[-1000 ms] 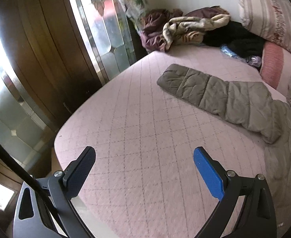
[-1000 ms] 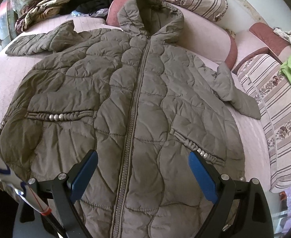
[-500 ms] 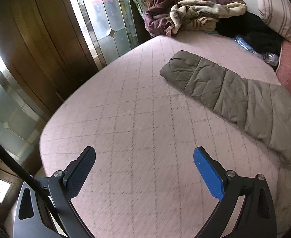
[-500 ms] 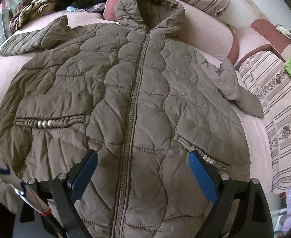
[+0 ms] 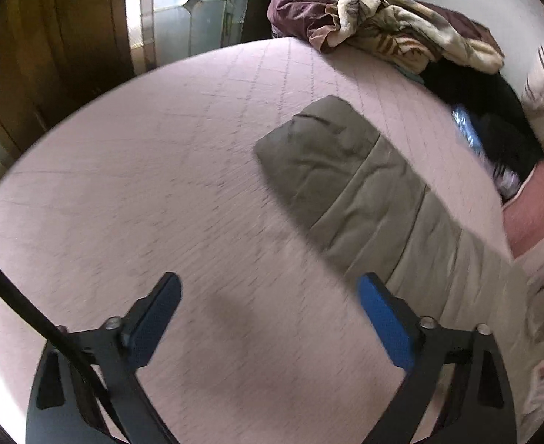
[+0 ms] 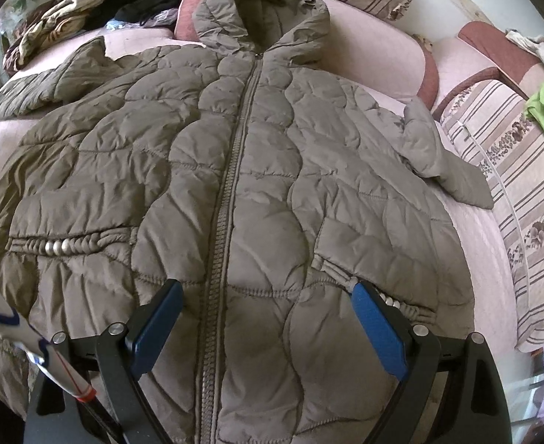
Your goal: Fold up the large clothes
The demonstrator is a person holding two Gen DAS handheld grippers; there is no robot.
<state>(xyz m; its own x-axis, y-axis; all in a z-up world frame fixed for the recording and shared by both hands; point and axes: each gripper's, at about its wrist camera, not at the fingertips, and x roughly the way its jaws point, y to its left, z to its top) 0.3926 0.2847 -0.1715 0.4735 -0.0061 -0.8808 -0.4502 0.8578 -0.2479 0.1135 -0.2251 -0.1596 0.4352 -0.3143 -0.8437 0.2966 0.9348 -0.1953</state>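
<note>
Coat (image 6: 257,192) hem cut off below

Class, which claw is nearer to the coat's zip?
Right. The right claw hovers open straddling the zip; the left claw, also open, is off over bare bedcover beside the sleeve.

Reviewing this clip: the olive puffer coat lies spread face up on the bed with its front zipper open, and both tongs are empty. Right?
Not quite. In the right wrist view the coat's zipper is closed from hem to collar. The rest holds: left tongs and right tongs are empty.
</note>
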